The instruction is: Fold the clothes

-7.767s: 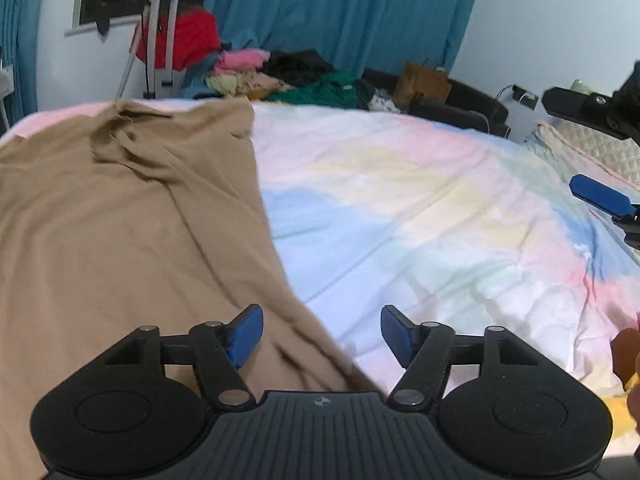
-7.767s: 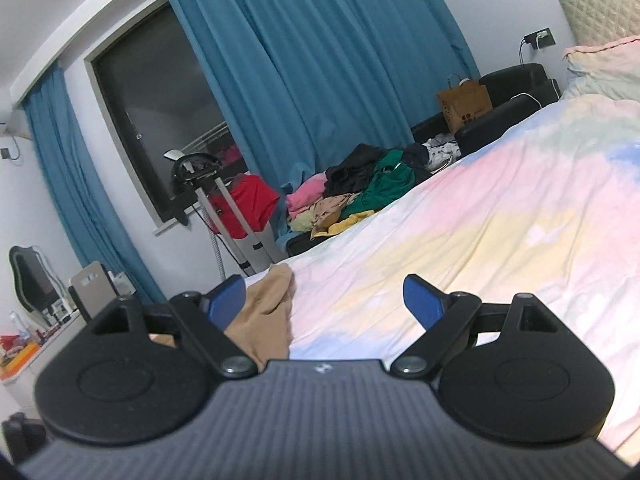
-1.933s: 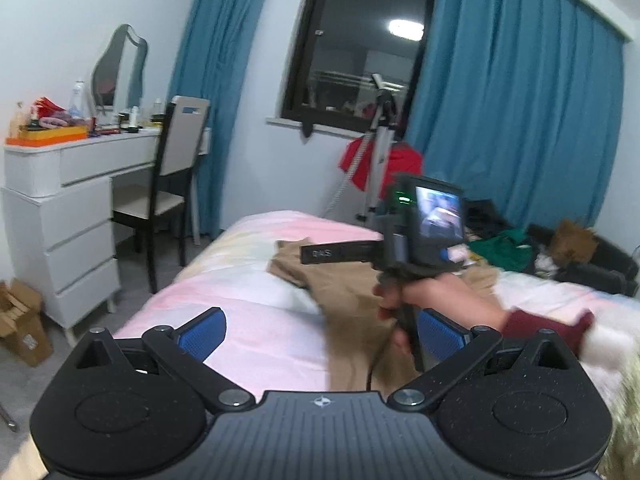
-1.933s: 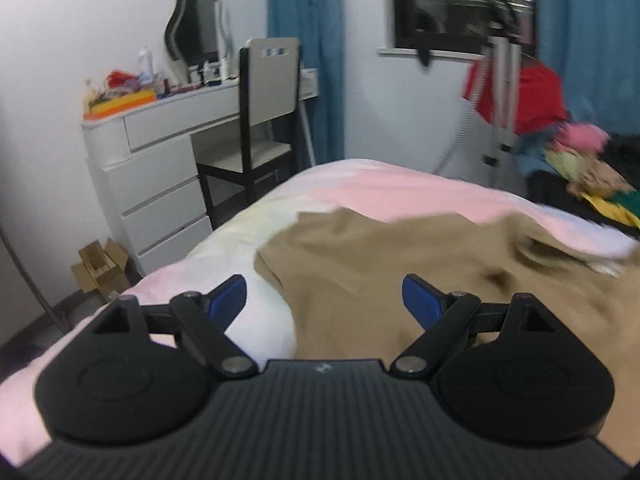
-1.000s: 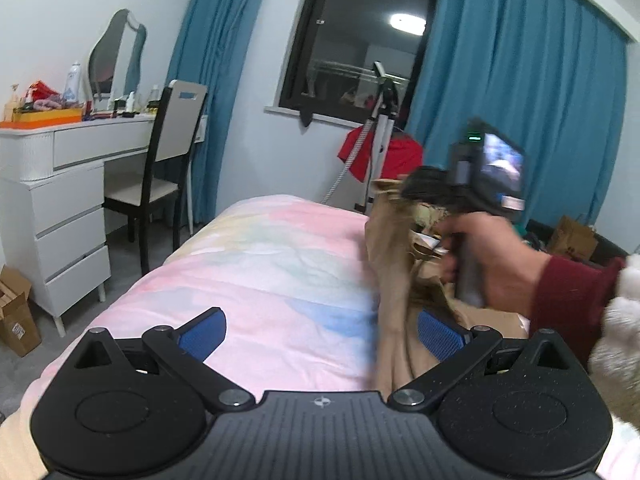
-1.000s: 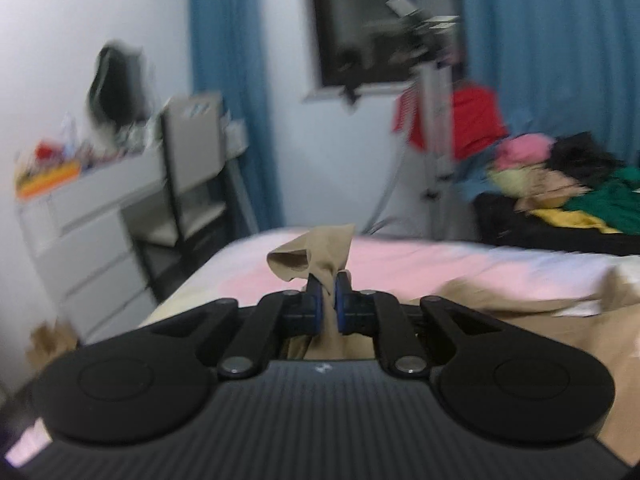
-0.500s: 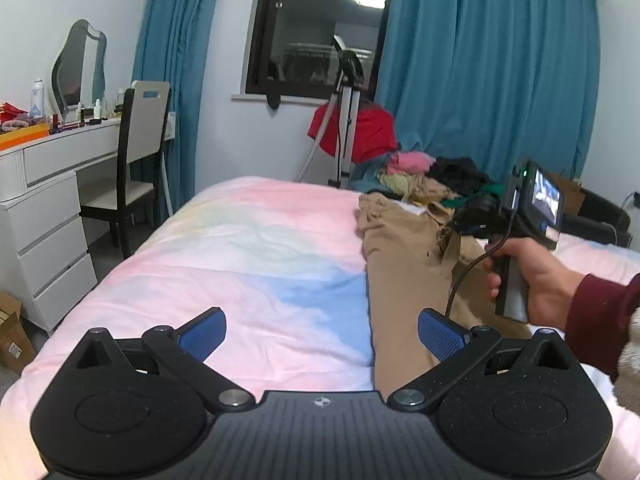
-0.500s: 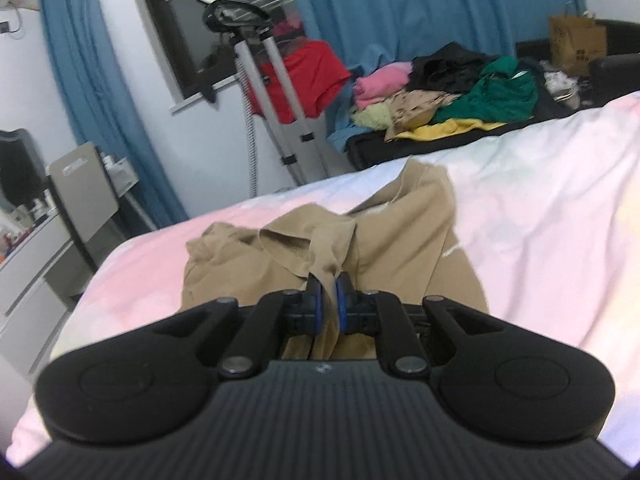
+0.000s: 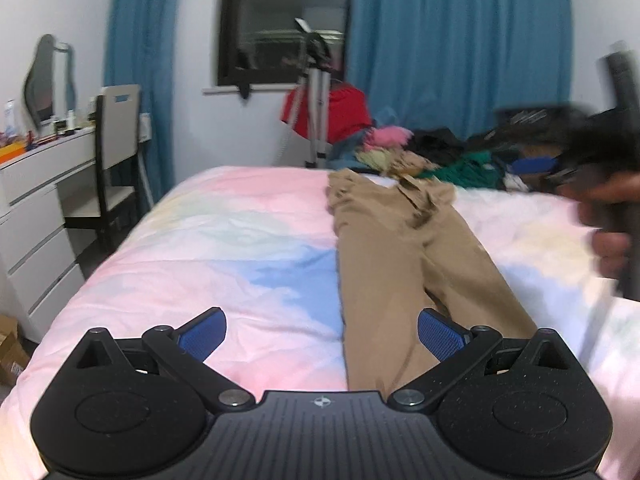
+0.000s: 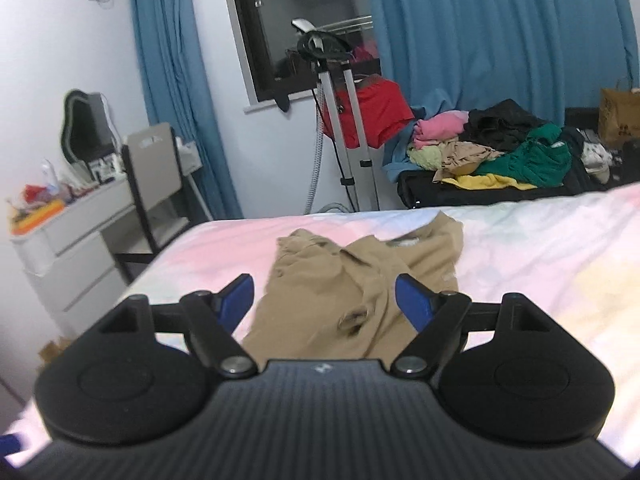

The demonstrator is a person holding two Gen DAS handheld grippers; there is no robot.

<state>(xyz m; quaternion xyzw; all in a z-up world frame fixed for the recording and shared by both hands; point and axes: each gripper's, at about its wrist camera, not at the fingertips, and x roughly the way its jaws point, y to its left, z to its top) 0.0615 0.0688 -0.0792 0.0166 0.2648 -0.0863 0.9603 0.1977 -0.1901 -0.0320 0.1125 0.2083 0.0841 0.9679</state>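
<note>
Trousers [image 9: 404,248] lie on pastel bed [image 9: 240,240]; both hand-held grippers [image 9: 322,330] [image 10: 324,296] gape, the right's just released.

1. No word, brand name or number can be read in either view.
2. The brown paper bag [image 10: 620,114] at the far right, near the curtain, has a dark print on it, but it is too small and blurred to read.
3. The chair [image 10: 154,172] back shows a small mark, also not readable.
</note>
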